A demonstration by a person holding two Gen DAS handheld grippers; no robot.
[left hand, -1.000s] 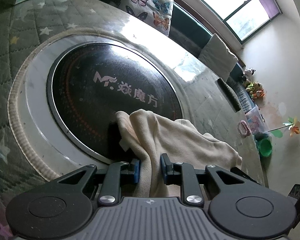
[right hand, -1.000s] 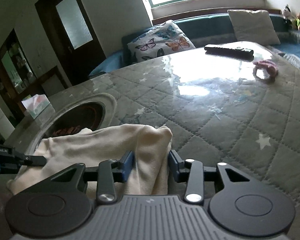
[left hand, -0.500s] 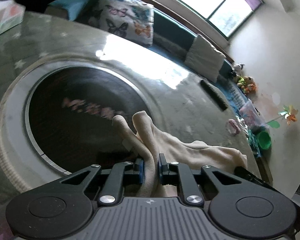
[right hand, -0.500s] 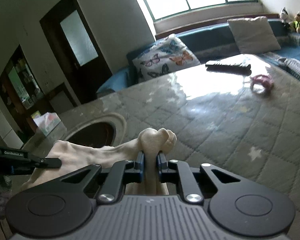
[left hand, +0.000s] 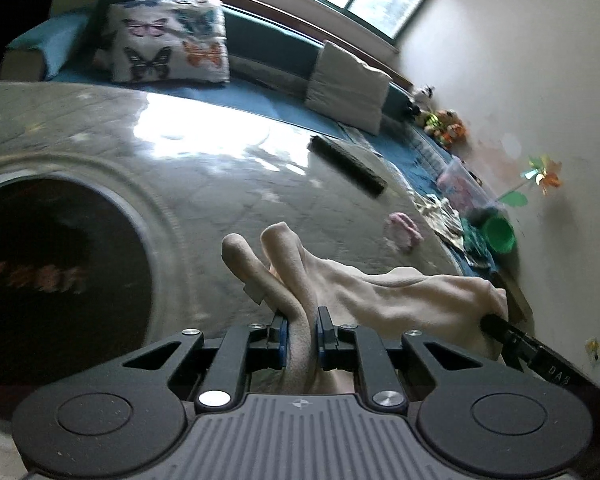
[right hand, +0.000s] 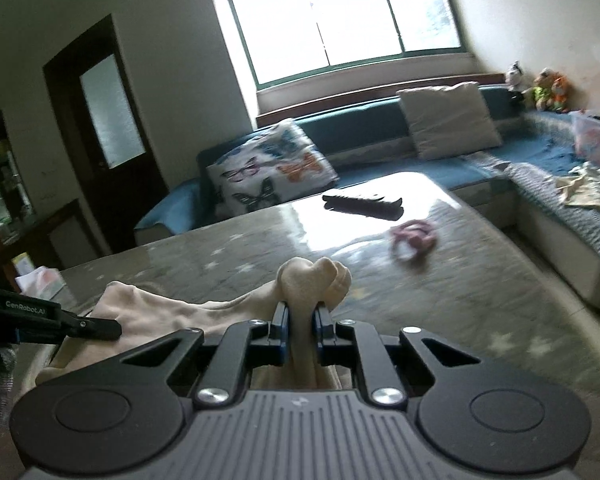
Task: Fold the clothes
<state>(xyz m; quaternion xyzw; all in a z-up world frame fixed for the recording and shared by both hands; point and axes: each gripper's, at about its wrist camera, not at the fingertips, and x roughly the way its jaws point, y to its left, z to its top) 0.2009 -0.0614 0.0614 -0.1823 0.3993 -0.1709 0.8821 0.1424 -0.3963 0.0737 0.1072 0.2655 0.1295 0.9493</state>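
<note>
Cream garment (left hand: 380, 292) lifted off table, "GenRobot.AI"

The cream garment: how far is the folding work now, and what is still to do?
Done: both grips are made. The left gripper and the right gripper are each shut on a bunched end of the cream garment. In hand: the cloth hangs stretched between them above the quilted table. Left: no neat fold shows yet; the garment must still be laid down and folded.
</note>
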